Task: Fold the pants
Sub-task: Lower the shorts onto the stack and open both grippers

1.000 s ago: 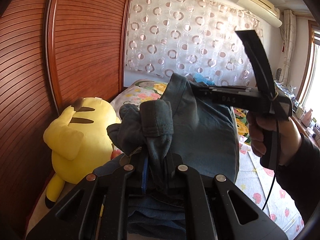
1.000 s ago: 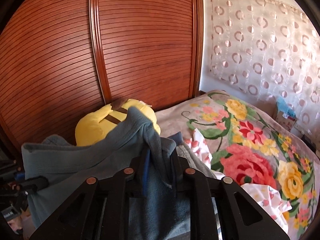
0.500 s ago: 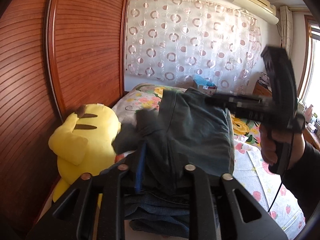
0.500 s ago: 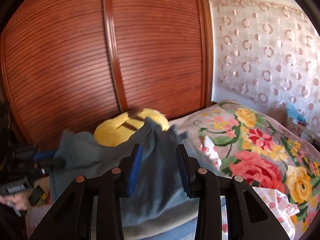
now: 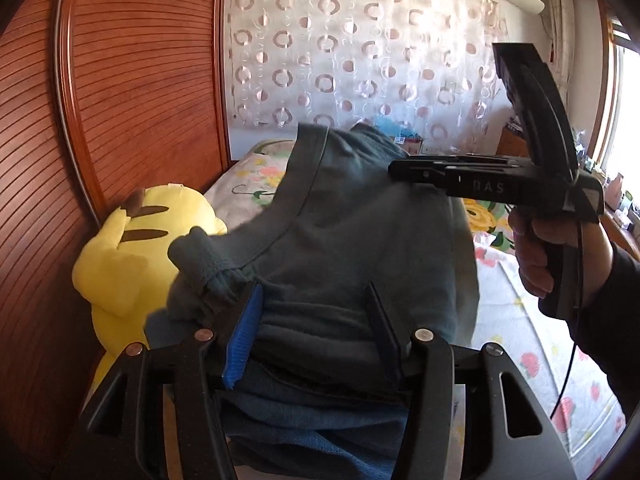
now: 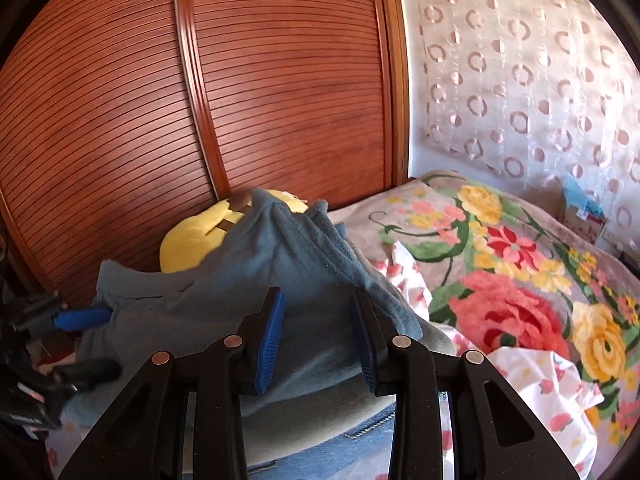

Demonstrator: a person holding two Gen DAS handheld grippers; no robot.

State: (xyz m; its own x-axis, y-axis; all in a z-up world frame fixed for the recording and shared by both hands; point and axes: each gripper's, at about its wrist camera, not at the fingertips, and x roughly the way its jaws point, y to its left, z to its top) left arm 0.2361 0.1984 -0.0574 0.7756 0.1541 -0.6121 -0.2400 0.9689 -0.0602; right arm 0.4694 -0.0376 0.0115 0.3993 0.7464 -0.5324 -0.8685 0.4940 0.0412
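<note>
The grey-blue pants [image 5: 352,248] lie folded in a heap on other folded clothes, with the waistband [image 5: 300,184] turned up at the far side. My left gripper [image 5: 316,312] is open, its jaws spread over the near edge of the pants. My right gripper [image 6: 318,320] is open too, its jaws apart above the same pants [image 6: 240,292]. The right gripper also shows from the side in the left wrist view [image 5: 400,168], over the pants' far right corner. The left gripper's blue pad [image 6: 80,317] shows at the left of the right wrist view.
A yellow plush toy [image 5: 132,256] sits left of the pants against a slatted wooden wardrobe door [image 5: 120,100]. Blue jeans [image 5: 320,424] lie under the pants. A floral blanket [image 6: 500,272] covers the bed to the right, before a sheer curtain [image 5: 360,60].
Both grippers were shut on the pants a second ago. They have opened and let go, and the pants have dropped flatter onto the stack.
</note>
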